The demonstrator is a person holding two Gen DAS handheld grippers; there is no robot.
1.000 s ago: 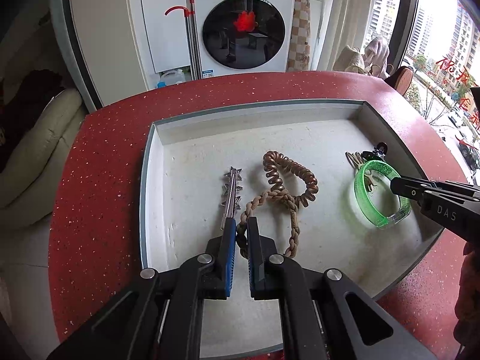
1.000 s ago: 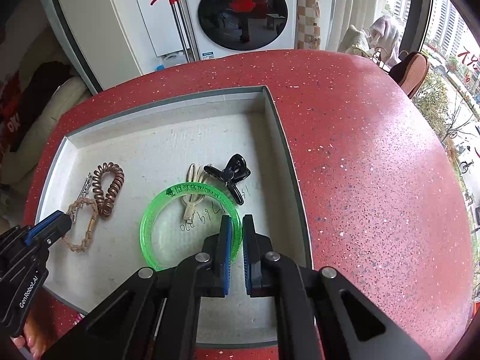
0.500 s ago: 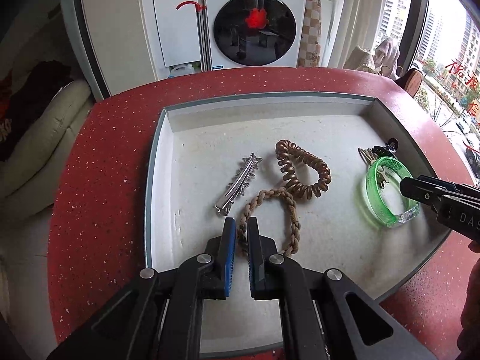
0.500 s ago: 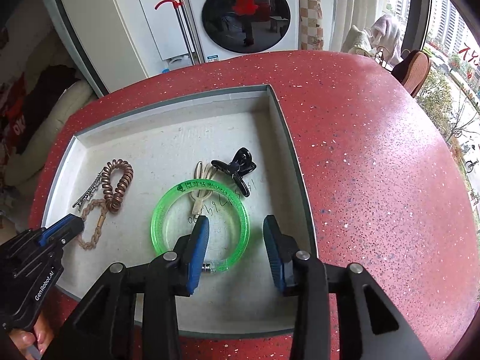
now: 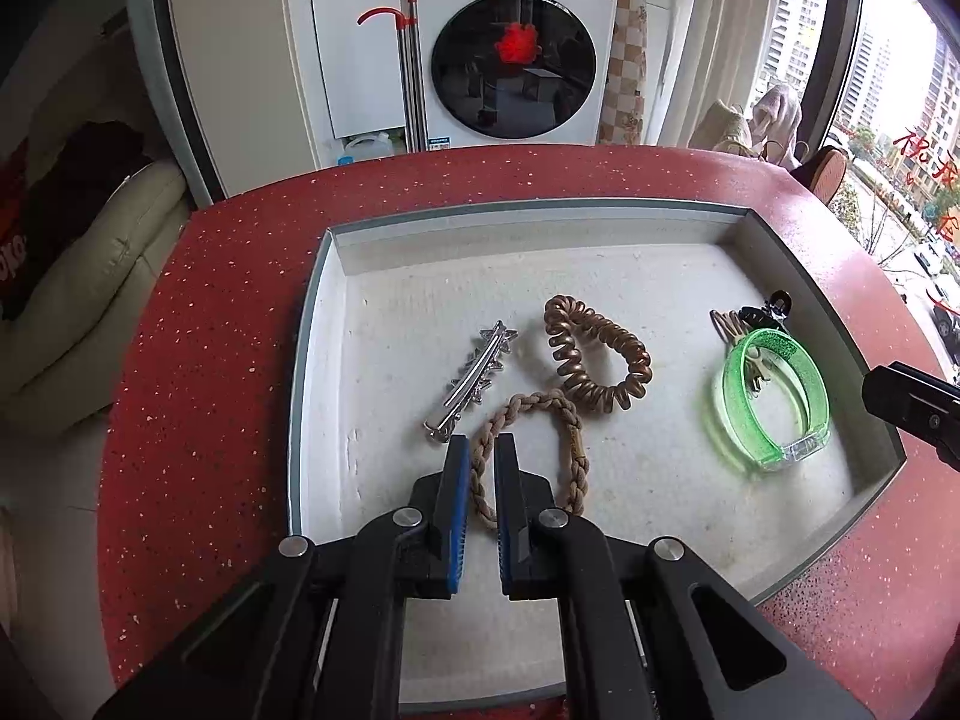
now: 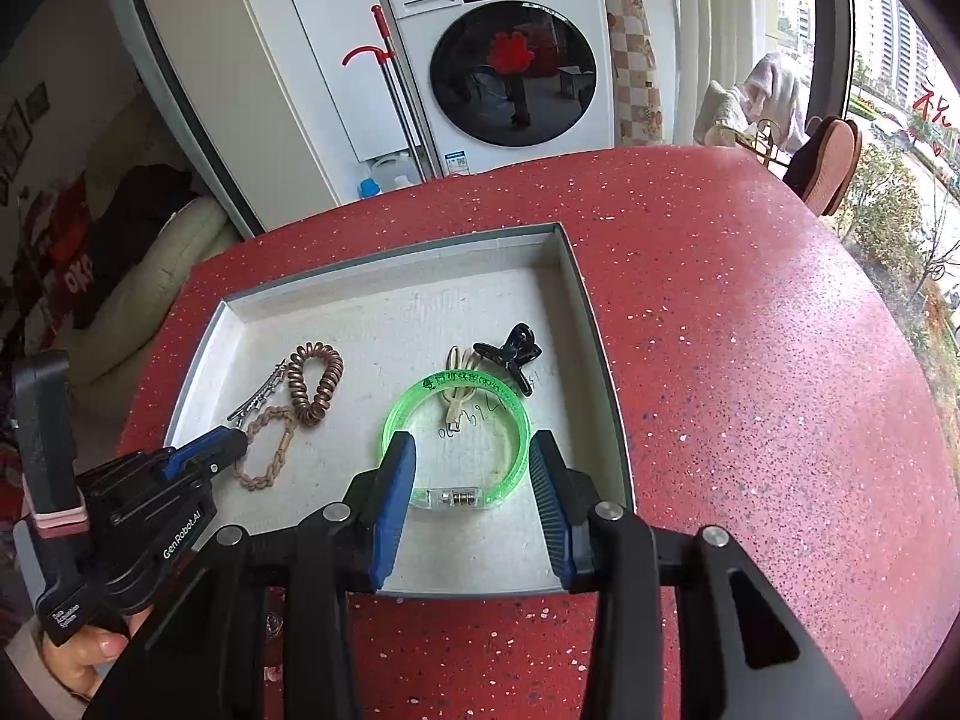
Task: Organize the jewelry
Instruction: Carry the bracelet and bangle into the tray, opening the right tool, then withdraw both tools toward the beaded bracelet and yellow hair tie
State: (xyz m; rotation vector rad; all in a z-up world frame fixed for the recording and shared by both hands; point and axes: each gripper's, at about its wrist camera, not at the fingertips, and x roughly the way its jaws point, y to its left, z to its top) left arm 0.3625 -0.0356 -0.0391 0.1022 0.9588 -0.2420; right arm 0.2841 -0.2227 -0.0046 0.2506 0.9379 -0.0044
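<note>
Left claw (image 5: 482, 450) nearly together, blue pads either side of one strand of the braided tan loop (image 5: 567, 420); clamped on it or just straddling it, cannot tell from either view. Right claw (image 6: 471, 447) spread wide, one finger at each side of the green bangle (image 6: 519, 420), near its clear clasp; pads look just beside the rim, contact not clear. All pieces lie in the shallow grey tray (image 5: 318, 312) set in the red worktop (image 6: 750, 360). Left wrist view: just ahead-left of the left claw the silver star clip (image 5: 474, 378), ahead-right the brown spiral hair tie (image 5: 594, 360) touching the braided loop, well right the green bangle with the right claw's tip (image 5: 912, 405) at the frame edge. Only the right wrist view shows the black claw clip (image 6: 510, 354) whole and the beige loop (image 6: 456, 384) lying partly inside the bangle, plus handwriting on the tray floor; from the left both are mostly hidden behind the bangle. Right view also shows the left claw from the side with the person's hand (image 6: 90, 648) under it. Far back in both: washing machine (image 5: 510, 60).
</note>
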